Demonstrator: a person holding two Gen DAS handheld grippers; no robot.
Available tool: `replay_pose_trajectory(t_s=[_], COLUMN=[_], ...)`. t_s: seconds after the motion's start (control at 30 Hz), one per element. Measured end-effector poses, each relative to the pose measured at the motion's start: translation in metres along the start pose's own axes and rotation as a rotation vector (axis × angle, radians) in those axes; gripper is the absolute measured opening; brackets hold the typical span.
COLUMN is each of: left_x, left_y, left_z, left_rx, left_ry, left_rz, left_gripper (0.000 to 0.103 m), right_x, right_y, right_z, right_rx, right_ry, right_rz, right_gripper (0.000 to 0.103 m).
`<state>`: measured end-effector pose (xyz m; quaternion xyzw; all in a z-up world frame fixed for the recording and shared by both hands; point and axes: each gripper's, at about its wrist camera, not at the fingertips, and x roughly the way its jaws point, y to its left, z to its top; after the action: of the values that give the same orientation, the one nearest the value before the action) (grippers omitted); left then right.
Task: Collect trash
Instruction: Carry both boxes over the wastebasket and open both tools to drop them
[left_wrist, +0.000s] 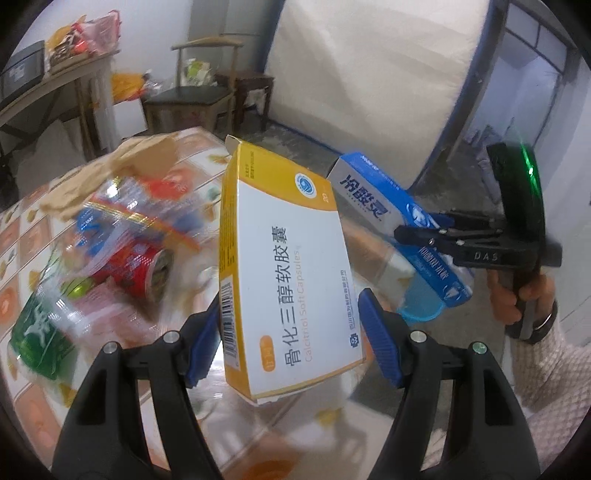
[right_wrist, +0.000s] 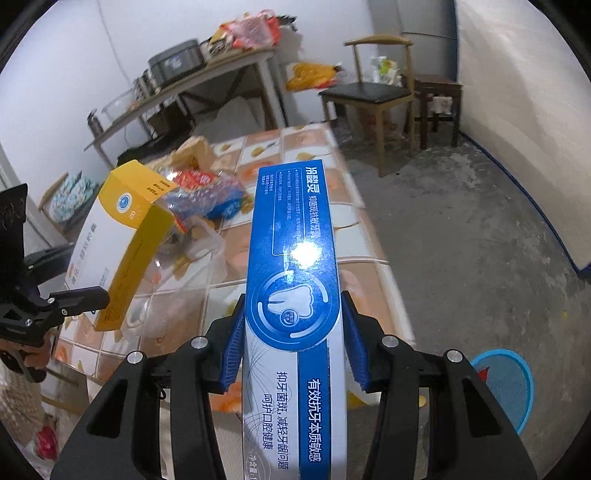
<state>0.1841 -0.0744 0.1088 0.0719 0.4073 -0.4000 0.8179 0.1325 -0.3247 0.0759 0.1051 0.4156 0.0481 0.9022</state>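
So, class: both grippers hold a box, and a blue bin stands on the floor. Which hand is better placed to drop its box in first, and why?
Probably the right. The right gripper, shut on the blue toothpaste box, has the blue bin just below it, off the table's edge. The left gripper, holding the yellow box, hangs over the cluttered table.

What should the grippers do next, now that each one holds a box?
Probably carry both toward the blue bin on the floor beside the table. The left gripper holds the yellow capsule box, the right gripper the blue toothpaste box, both lifted clear of the tabletop litter.
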Motion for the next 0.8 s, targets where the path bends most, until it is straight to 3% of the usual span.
replay_pose_trajectory(t_s=[0.2, 0.23, 0.3, 0.53, 0.8], left_x=[0.016, 0.021, 0.037, 0.092, 0.116], left_y=[-0.061, -0.072, -0.097, -0.164, -0.182], left_z=[0.023, 0.026, 0.034, 0.041, 0.035], left_rx=[0.078, 0.097, 0.116, 0.135, 0.172], left_ry=[-0.037, -0.037, -0.005, 0.088, 0.138], left_rz=[-0.11, -0.124, -0.17, -0.311, -0.281], left_gripper=[0.066, 0.049, 0.042, 0.036, 0.037], right_x=[-0.05, -0.056, -0.072, -0.096, -0.093], right_y=[-0.053, -0.062, -0.086, -0.168, -0.216], right_z=[-0.03, -0.035, -0.052, -0.119, -0.172], right_rx=[0.127, 0.148, 0.207, 0.438, 0.583], right_ry=[-0.063, -0.069, -0.081, -0.079, -0.053], right_rz=[-0.108, -0.126, -0.169, -0.227, -0.272], right_gripper=[0.047, 0.047, 0.047, 0.047, 0.047])
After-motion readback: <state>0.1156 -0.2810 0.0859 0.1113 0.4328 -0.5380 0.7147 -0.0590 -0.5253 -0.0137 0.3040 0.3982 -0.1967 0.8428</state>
